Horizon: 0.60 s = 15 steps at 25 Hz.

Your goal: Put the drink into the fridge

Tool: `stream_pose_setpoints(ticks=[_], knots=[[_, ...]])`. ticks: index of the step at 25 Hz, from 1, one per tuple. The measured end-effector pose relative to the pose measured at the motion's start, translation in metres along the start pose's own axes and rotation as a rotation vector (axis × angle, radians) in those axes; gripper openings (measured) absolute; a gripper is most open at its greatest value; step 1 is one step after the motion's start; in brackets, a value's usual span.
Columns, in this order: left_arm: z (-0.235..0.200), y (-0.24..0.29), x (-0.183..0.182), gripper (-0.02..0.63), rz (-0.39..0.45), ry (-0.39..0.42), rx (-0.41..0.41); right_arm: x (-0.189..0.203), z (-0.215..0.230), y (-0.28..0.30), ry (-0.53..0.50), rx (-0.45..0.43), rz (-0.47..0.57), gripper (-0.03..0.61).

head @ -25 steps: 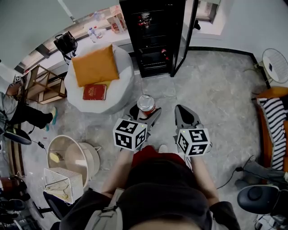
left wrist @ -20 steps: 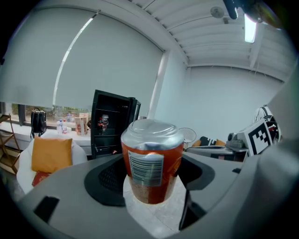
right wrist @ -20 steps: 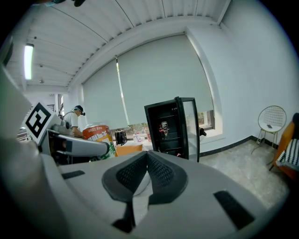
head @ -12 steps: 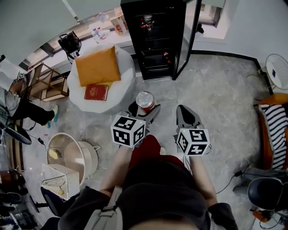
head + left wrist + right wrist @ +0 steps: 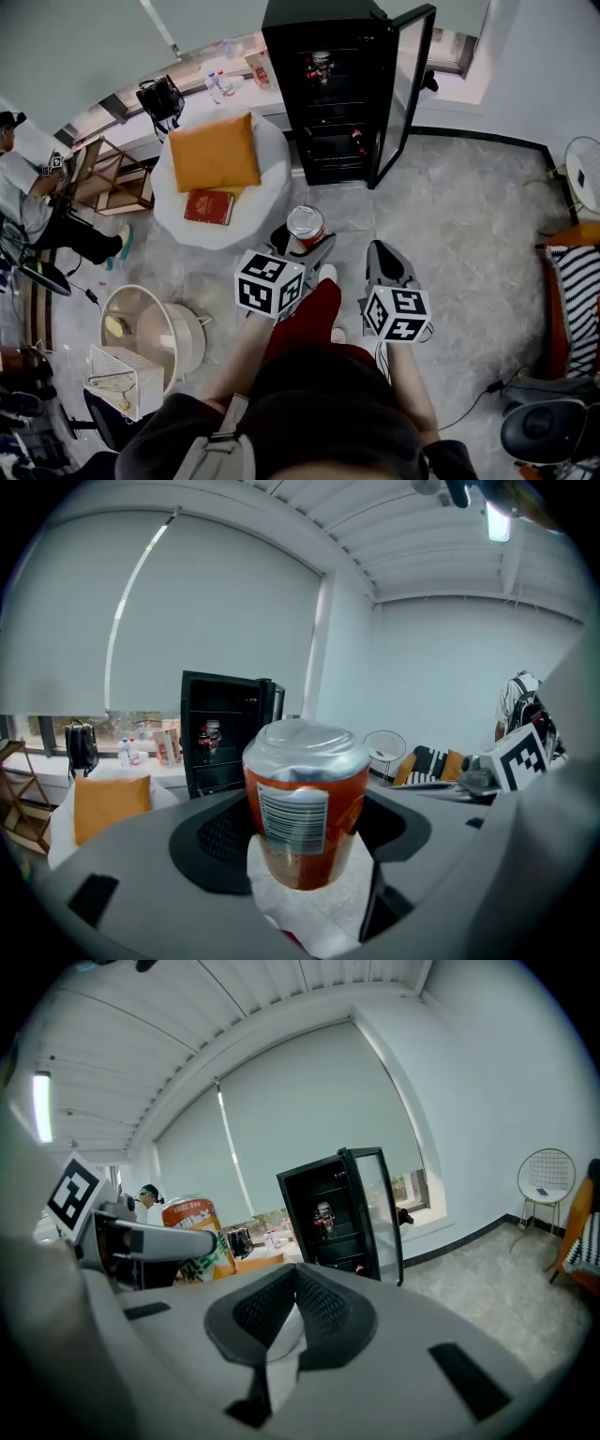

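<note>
Head view looks down on both our forearms, stretched out ahead of the body side by side. Our left claw (image 5: 301, 246) points forward and a little downward, its jaws clamped on the drink can (image 5: 305, 223). The can stands upright between the pads, silver top up, and the left gripper view shows its orange body and barcode label. Our right claw (image 5: 382, 257) is held beside it on the right, not touching it, with its jaws closed together on nothing. In the right gripper view the can shows off to the left, inside the other claw.

We hold the can above the grey marbled floor (image 5: 459, 216), well short of the black fridge (image 5: 328, 103). The fridge stands straight ahead against the wall, and its glass door (image 5: 405, 94) is swung open to the right. A few drinks (image 5: 319, 66) sit on its shelves.

Left of the fridge is a round white worktop (image 5: 262, 187) with an orange cushion (image 5: 214, 150) and a red book (image 5: 209, 206) on it. A seated person (image 5: 28, 187) is at the far left edge.
</note>
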<state>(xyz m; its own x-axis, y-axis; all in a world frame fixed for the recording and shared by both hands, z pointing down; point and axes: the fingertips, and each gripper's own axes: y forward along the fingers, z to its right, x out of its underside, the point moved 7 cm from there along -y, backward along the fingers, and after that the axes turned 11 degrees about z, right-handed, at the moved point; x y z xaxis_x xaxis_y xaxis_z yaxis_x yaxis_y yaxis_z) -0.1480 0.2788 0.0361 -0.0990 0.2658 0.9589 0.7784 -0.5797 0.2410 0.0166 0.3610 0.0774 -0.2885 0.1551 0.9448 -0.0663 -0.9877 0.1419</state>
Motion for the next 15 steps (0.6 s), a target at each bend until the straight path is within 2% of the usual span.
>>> stream_pose_setpoints(ticks=[11,15], knots=[[-0.036,0.058,0.004,0.337,0.02,-0.068,0.003,-0.001,0.026,0.059,-0.041,-0.006,-0.029,0.017],[-0.062,0.09,-0.002,0.337,0.01,-0.049,-0.004,-0.007,0.037,0.099,-0.058,-0.01,-0.049,0.017]])
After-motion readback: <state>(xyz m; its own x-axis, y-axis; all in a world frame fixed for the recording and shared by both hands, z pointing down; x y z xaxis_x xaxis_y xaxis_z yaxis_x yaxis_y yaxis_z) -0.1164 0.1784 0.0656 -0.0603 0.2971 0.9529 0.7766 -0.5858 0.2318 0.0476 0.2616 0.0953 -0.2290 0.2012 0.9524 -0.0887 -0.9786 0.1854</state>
